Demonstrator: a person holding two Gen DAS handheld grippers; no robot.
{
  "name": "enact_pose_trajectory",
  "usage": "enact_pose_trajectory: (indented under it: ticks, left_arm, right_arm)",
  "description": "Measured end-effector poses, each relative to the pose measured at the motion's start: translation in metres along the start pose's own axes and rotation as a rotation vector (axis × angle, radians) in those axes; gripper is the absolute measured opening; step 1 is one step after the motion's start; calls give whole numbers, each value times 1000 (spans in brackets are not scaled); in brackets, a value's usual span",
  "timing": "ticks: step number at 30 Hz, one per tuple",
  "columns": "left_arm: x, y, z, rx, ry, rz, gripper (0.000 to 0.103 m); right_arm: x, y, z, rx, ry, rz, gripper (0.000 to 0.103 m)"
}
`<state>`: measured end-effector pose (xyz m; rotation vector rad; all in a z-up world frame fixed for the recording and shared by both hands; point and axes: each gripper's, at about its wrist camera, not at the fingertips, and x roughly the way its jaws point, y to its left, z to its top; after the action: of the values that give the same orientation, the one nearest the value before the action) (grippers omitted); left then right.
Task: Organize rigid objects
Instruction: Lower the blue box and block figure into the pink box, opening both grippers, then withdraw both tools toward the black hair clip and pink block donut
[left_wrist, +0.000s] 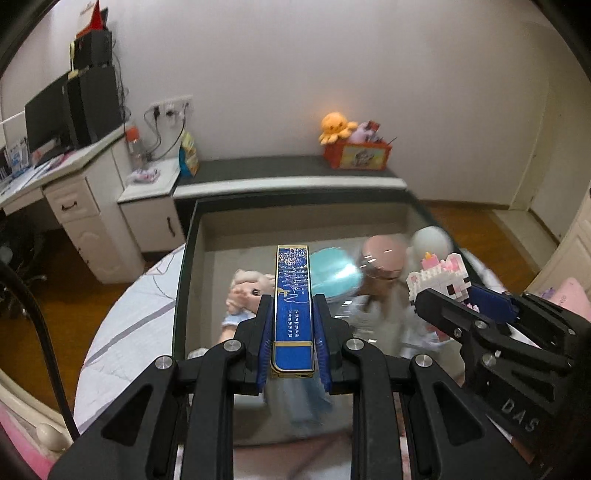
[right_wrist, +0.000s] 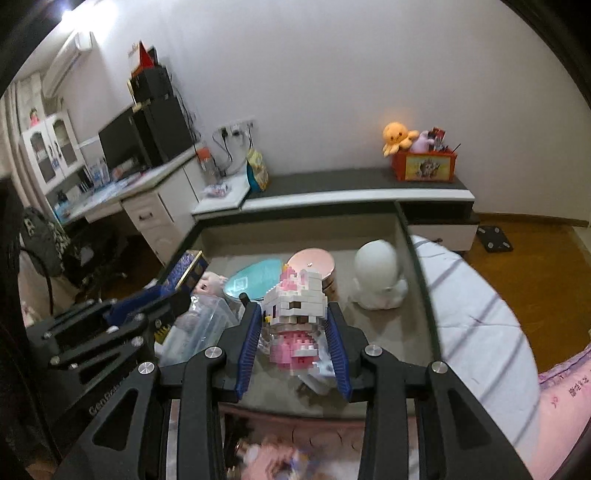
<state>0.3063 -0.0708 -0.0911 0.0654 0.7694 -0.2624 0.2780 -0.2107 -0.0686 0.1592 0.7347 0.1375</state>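
Note:
My left gripper (left_wrist: 293, 306) is shut on a long blue box with gold trim (left_wrist: 291, 295) and holds it above the open grey storage box (left_wrist: 295, 218). My right gripper (right_wrist: 291, 314) is shut on a pink and white brick-built cat figure (right_wrist: 295, 314), also above the storage box (right_wrist: 402, 229). In the left wrist view the right gripper (left_wrist: 461, 299) and the cat figure (left_wrist: 441, 275) show at the right. In the right wrist view the left gripper (right_wrist: 162, 299) with the blue box (right_wrist: 186, 271) shows at the left.
Inside the box lie a doll (right_wrist: 212, 282), a teal round lid (right_wrist: 255, 280), a pink round tin (right_wrist: 312, 264), a white figurine (right_wrist: 376, 275) and clear plastic packaging (right_wrist: 203, 328). The box sits on a bed with pale bedding (right_wrist: 480, 321). A low cabinet with an orange toy bin (right_wrist: 424, 166) stands behind.

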Motion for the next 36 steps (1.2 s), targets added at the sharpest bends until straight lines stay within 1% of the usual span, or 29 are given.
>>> enact_pose_trajectory:
  ticks: [2, 4, 7, 9, 10, 11, 12, 14, 15, 17, 18, 20, 24, 26, 28, 30, 33, 36]
  left_arm:
    - [9, 2, 0, 0, 7, 18, 21]
    - [10, 4, 2, -10, 2, 9, 21]
    - [11, 1, 2, 0, -9, 29, 22]
    - [12, 0, 1, 2, -16, 44, 28]
    - [12, 0, 1, -1, -17, 50, 35]
    - [11, 1, 1, -6, -19, 59, 41]
    - [11, 4, 2, -10, -21, 57, 44]
    - [4, 8, 1, -26, -33, 50, 60]
    - [0, 10, 1, -34, -43, 49, 64]
    - [-15, 13, -2, -55, -78, 48, 75]
    - [-26, 13, -4, -65, -101, 45, 77]
    - [-45, 12, -11, -77, -144, 36, 86]
    - [-89, 3, -31, -51, -226, 71, 91]
    - [-112, -5, -44, -37, -270, 111, 98]
    - [-131, -9, -57, -38, -311, 151, 103]
    - [-149, -14, -73, -39, -347, 187, 103]
    - [-170, -26, -93, 0, -375, 245, 103]
    - [-187, -33, -111, 3, -382, 259, 103]
  right_arm:
    - [15, 2, 1, -8, 23, -3, 37]
    - [27, 2, 0, -13, 41, -15, 37]
    - [33, 6, -1, -38, 35, -38, 37]
    - [33, 7, -2, -48, 29, -45, 38]
    - [34, 7, -3, -52, 31, -49, 46]
    - [34, 5, -4, -50, 33, -56, 56]
    - [33, 4, -4, -47, 28, -64, 58]
    - [27, 2, -6, -41, 11, -79, 62]
    - [24, 0, -5, -41, 4, -81, 62]
    - [11, -1, -6, -40, -26, -84, 68]
    - [2, -1, -6, -42, -47, -91, 71]
    - [-16, 1, -8, -47, -95, -105, 80]
    - [-59, 10, -18, -79, -179, -121, 81]
    - [-83, 15, -29, -105, -221, -134, 83]
    - [-100, 19, -37, -120, -255, -147, 83]
    - [-118, 23, -46, -128, -287, -161, 85]
    - [-145, 28, -65, -126, -332, -172, 86]
    - [-167, 32, -82, -128, -372, -186, 86]
